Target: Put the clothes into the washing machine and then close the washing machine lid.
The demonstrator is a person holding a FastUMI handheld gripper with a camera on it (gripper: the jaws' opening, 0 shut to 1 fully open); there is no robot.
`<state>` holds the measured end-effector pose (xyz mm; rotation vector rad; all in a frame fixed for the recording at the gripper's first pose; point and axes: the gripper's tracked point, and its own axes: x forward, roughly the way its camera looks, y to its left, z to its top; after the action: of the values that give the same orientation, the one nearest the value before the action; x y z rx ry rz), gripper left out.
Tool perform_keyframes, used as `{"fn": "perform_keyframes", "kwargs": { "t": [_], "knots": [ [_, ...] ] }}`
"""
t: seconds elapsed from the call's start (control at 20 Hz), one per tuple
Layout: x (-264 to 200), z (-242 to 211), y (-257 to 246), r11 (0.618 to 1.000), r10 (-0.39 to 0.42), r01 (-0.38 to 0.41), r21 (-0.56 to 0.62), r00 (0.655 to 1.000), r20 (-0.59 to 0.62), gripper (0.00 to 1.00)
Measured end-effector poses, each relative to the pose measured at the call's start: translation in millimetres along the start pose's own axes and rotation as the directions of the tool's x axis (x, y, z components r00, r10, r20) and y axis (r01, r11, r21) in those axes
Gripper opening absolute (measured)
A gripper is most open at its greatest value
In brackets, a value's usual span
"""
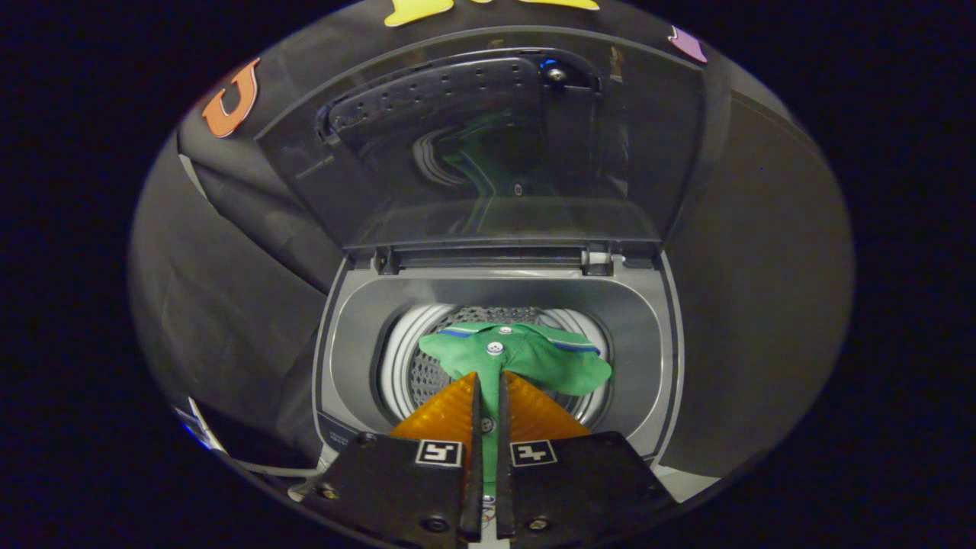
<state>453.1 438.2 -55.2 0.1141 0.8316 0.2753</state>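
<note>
Pinched between my fingers (488,393) is a fold of the green shirt (526,358), a polo with a buttoned placket and a blue-and-white stripe along its collar; the two fingers stand nearly pressed together, with only a thin strip of green cloth showing in the narrow gap. I hold the shirt over the mouth of the washing machine (496,305), its collar end hanging just ahead of my fingertips above the perforated drum (427,377). By my reckoning the task is partway along: the garment is at the opening but not yet released into the drum, so letting it drop is what remains first. After that comes the lid (488,145), which stands upright on its hinges at the back of the tub, its dark glass reflecting the green cloth, and it has to be swung down shut. As for writing, I see square black-and-white marker patterns on my gripper's body, and some tiny print on the machine's front panel, too small to read.
</note>
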Motion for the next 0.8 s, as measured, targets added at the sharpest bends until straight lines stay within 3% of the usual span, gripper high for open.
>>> {"fn": "perform_keyframes", "kwargs": {
  "t": [0.1, 0.35, 0.8],
  "knots": [
    [-3.8, -3.3, -0.2, 1.0, -0.003, 0.003, -0.016, 1.0, 0.008, 0.23],
    [-14.3, -12.8, -4.7, 0.999, -0.031, 0.032, -0.033, 0.999, 0.033, 0.81],
    [-41.2, -1.6, -9.1, 0.999, -0.03, 0.035, -0.04, 0.993, 0.111, 0.8]
  ]
}}
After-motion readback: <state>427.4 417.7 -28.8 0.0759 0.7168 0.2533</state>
